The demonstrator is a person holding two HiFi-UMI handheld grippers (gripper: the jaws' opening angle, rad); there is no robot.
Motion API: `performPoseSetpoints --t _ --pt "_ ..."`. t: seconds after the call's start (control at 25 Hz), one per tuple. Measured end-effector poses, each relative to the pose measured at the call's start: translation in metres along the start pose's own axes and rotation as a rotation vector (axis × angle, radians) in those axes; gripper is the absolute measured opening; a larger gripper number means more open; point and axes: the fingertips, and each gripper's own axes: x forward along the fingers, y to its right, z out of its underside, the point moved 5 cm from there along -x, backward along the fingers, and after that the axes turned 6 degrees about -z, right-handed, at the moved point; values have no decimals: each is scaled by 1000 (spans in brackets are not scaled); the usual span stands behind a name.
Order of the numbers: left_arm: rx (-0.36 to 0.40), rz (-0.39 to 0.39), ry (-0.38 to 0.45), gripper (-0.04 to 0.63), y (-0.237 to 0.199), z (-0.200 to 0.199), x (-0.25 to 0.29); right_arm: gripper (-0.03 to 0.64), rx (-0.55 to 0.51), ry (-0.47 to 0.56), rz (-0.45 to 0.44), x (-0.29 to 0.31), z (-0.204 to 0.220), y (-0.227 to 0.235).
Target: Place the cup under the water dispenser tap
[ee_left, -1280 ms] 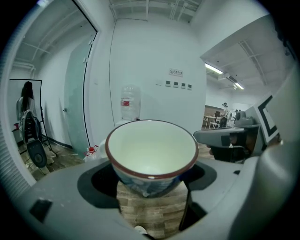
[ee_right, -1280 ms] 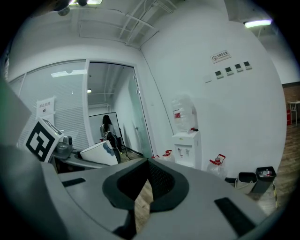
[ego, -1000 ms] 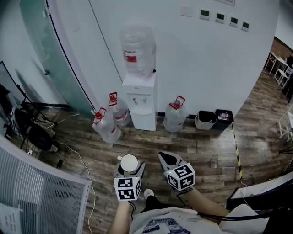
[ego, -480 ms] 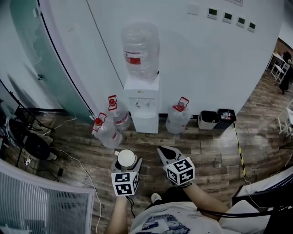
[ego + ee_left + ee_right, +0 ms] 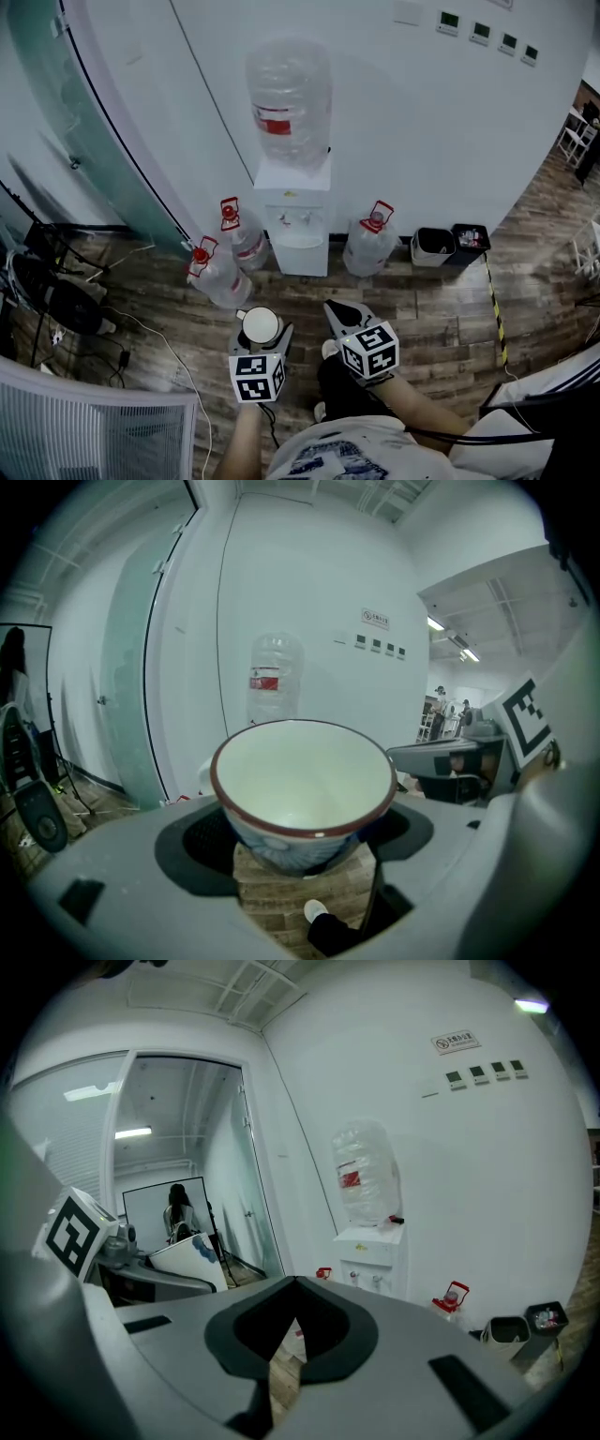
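Note:
A white cup (image 5: 302,787) with a dark red rim and blue pattern sits upright between the jaws of my left gripper (image 5: 260,330), which is shut on it; the cup (image 5: 261,325) is empty. The white water dispenser (image 5: 294,217) stands against the far wall with a large clear bottle (image 5: 289,100) on top; its two taps (image 5: 293,218) sit above a recessed tray. In the right gripper view the dispenser (image 5: 373,1257) is ahead and to the right. My right gripper (image 5: 342,315) is shut with nothing in it, beside the left one.
Spare water bottles with red caps stand on the wooden floor: two left of the dispenser (image 5: 220,274), one to its right (image 5: 367,246). Two small bins (image 5: 450,244) sit by the wall further right. A glass partition (image 5: 84,122) and a fan (image 5: 47,286) are at the left.
I have stepped closer to the dispenser; it looks larger and nearer the middle of the head view. Both grippers keep their hold and spacing.

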Motion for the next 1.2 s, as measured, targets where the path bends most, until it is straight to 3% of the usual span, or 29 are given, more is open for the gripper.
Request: performPoseSetpoints --t 0.52,0.88,1.2 --pt "5 -2 -40 433 -36 -15 148 20 -5 -59 -5 117 3 96" --pt "-6 -16 -87 433 -64 4 271 20 -15 -110 -9 214 31 163" --pt "-5 -31 -88 433 -87 41 373 20 9 -134 24 282 83 226"
